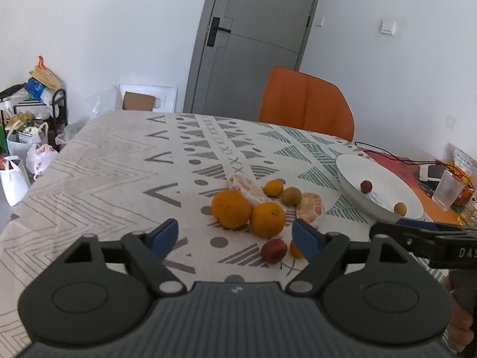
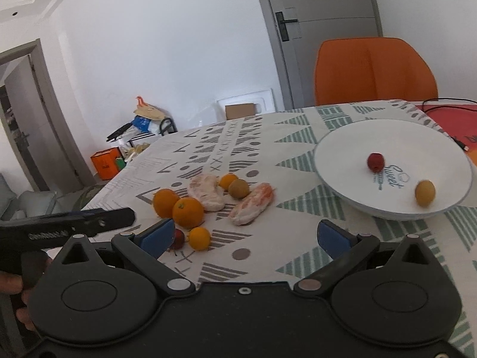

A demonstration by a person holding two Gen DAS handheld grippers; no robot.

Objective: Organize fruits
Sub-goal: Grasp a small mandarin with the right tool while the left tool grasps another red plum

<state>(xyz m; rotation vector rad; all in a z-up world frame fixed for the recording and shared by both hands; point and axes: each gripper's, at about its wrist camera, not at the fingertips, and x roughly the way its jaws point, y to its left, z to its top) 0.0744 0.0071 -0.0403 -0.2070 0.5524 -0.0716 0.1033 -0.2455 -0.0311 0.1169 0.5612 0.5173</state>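
Both tools gape wide, empty: left tool (image 1: pixel 235 237) above round glossy oranges (image 1: pixel 231 213); right tool (image 2: pixel 244 238) faces the smooth white bowl (image 2: pixel 357 205).

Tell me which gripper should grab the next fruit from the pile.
Left, probably. The left gripper is open and aimed at the two oranges, with the red fruit near its right finger. The right gripper is open over bare cloth beside the bowl.

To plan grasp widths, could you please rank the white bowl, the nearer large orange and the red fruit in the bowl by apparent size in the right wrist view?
1. white bowl
2. nearer large orange
3. red fruit in the bowl, though it lies farther away.
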